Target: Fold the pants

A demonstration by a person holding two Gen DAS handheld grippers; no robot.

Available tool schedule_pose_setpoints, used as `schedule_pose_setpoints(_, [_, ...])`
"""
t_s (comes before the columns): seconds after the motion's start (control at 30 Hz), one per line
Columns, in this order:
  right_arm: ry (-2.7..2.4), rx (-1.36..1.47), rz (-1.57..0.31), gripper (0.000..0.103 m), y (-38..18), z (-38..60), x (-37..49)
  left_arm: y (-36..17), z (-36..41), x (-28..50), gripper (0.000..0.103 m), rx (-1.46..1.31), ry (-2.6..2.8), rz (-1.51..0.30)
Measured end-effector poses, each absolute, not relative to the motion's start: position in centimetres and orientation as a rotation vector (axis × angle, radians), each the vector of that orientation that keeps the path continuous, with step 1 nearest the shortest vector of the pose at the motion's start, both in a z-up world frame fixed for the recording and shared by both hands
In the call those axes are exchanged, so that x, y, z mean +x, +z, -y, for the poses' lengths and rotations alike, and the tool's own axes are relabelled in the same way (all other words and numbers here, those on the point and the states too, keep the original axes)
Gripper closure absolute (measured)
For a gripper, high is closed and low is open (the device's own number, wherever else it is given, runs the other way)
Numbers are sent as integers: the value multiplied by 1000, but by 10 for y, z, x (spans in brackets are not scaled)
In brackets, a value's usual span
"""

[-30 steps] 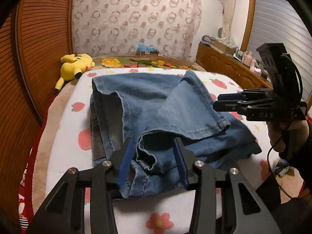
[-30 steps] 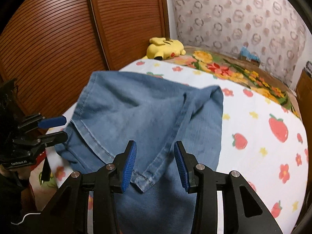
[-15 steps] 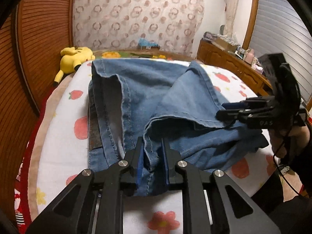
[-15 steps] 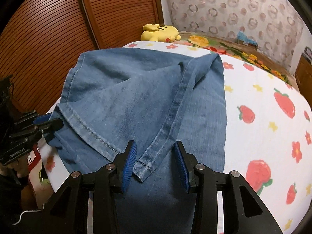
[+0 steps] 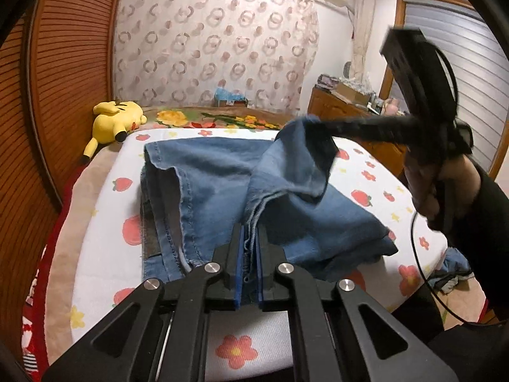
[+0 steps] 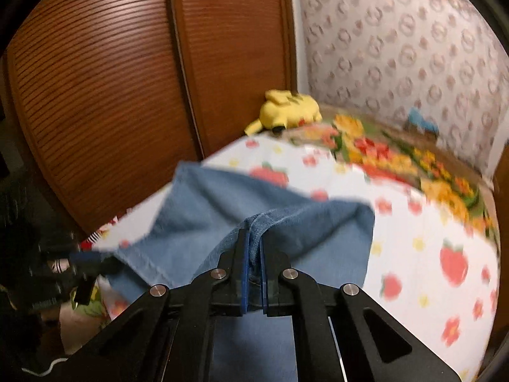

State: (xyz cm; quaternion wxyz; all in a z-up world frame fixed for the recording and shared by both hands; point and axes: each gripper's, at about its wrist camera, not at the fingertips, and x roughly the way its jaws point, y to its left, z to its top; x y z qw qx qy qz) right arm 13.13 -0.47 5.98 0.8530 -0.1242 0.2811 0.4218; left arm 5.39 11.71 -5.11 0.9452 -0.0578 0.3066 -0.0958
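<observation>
Both tools clamped denim: left tool (image 5: 249,251) on the hem, right tool (image 6: 253,254) on a raised fold. Pants (image 5: 222,184) lay ahead on the bed (image 5: 95,254). We should lift evenly, keeping the hems aligned.

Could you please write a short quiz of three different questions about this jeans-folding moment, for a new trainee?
1. True or false: the left gripper is shut on the jeans.
2. Which toy lies at the far corner of the bed, near the wooden sliding doors? A) a brown teddy bear B) a yellow Pikachu plush C) a green frog
3. Fill in: the right gripper pinches a ____ of denim between its blue pads.

Key: 1 true; 2 B; 3 fold.
</observation>
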Motion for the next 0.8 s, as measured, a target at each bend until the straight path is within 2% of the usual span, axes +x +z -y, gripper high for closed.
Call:
schedule_pose_setpoints(0.23, [929, -276, -532, 98, 86, -25, 133, -48, -125, 40, 96, -139, -186, -605])
schedule_pose_setpoints(0.8, [954, -366, -680, 98, 41, -123, 186, -91, -145, 51, 96, -172, -134, -714])
